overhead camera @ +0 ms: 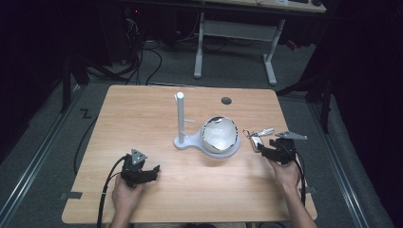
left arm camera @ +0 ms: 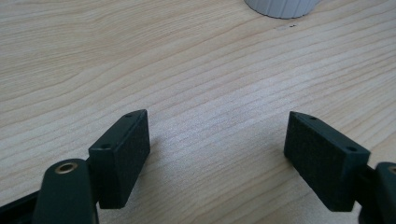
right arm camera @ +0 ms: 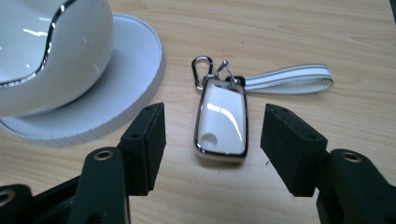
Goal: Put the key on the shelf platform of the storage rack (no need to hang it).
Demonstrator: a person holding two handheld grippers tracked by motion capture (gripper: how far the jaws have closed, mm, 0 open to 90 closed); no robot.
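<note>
- A wooden table (overhead camera: 142,118) is seen in full from the high view, with a small dark round hole (overhead camera: 226,100) near its far edge.
- A white stand (overhead camera: 180,121) with an upright post is set near the table's middle; its round base plate (right arm camera: 126,84) carries a glossy white bowl-shaped shell (overhead camera: 220,134), whose chrome trim line is made out in the right gripper view.
- The left gripper (overhead camera: 147,172) is held low over bare wood at the near left, well apart from the stand. In the left gripper view (left arm camera: 217,154) its jaws are spread wide with nothing between them, and a ribbed white edge (left arm camera: 282,7) is caught at the top.
- The right gripper (overhead camera: 264,148) is held just right of the shell. In the right gripper view (right arm camera: 212,151) its jaws are open on either side of a white key fob (right arm camera: 222,119) lying flat on the table; neither pad is touching it.
- A metal clip (right arm camera: 204,70) and a white strap (right arm camera: 292,79) are attached at the fob's far end.
</note>
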